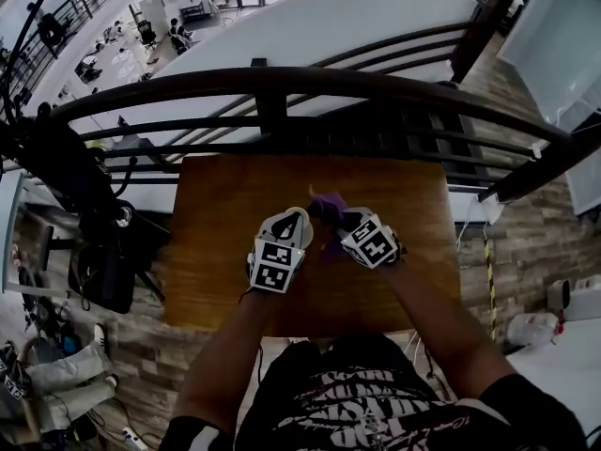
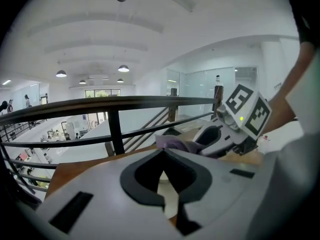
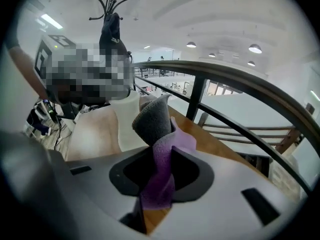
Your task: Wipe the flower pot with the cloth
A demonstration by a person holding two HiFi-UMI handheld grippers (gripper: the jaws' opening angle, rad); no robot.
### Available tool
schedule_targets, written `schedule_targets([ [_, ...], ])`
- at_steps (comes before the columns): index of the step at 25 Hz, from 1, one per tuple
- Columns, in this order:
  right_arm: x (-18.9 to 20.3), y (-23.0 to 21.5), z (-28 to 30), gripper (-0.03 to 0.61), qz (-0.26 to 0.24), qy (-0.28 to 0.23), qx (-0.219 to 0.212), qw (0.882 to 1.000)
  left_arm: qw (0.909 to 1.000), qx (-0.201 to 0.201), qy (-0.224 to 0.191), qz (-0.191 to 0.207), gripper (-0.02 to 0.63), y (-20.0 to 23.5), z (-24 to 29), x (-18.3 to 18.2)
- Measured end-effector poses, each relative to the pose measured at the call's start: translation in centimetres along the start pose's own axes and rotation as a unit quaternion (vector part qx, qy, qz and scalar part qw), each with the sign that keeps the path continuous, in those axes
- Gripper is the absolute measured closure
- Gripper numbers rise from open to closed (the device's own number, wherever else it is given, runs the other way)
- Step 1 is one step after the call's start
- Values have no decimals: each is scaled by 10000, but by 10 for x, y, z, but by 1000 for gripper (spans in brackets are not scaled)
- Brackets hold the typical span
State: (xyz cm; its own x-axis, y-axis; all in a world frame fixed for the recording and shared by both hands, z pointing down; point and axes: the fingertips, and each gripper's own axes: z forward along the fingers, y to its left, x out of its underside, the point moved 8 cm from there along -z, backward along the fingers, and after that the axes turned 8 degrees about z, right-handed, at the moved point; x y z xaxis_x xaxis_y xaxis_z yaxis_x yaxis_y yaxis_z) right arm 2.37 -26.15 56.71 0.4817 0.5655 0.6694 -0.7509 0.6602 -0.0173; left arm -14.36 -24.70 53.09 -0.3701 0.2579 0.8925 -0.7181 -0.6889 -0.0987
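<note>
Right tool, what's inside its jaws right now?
The purple cloth is clamped in the right tool, with its grey side curling up above. A sliver of the wooden table shows below. Whatever lies directly behind the cloth is covered.

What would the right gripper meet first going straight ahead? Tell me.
Probably the white flower pot, close ahead and slightly left of the cloth held in the right gripper; otherwise the wooden table. Depth is unclear.

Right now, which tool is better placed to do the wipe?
Right. The right tool grips the cloth, close beside the flower pot; the left tool looks busy holding that pot.
</note>
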Motion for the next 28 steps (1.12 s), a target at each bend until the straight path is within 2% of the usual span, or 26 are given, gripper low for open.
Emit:
schedule_targets([
  [9, -29, 26, 36, 495, -551, 396, -319, 9972, 9995, -180, -226, -83, 615, 13, -12, -7],
  [15, 1, 35, 56, 495, -969, 789, -788, 9890, 9990, -385, -157, -138, 615, 15, -10, -16],
  [20, 17, 50, 50, 495, -1025, 742, -1216, 9845, 9985, -509, -100, -192, 615, 13, -10, -15],
  [28, 5, 91, 46, 495, -1067, 696, -1625, 9784, 9984, -492, -94, -250, 615, 16, -13, -13],
])
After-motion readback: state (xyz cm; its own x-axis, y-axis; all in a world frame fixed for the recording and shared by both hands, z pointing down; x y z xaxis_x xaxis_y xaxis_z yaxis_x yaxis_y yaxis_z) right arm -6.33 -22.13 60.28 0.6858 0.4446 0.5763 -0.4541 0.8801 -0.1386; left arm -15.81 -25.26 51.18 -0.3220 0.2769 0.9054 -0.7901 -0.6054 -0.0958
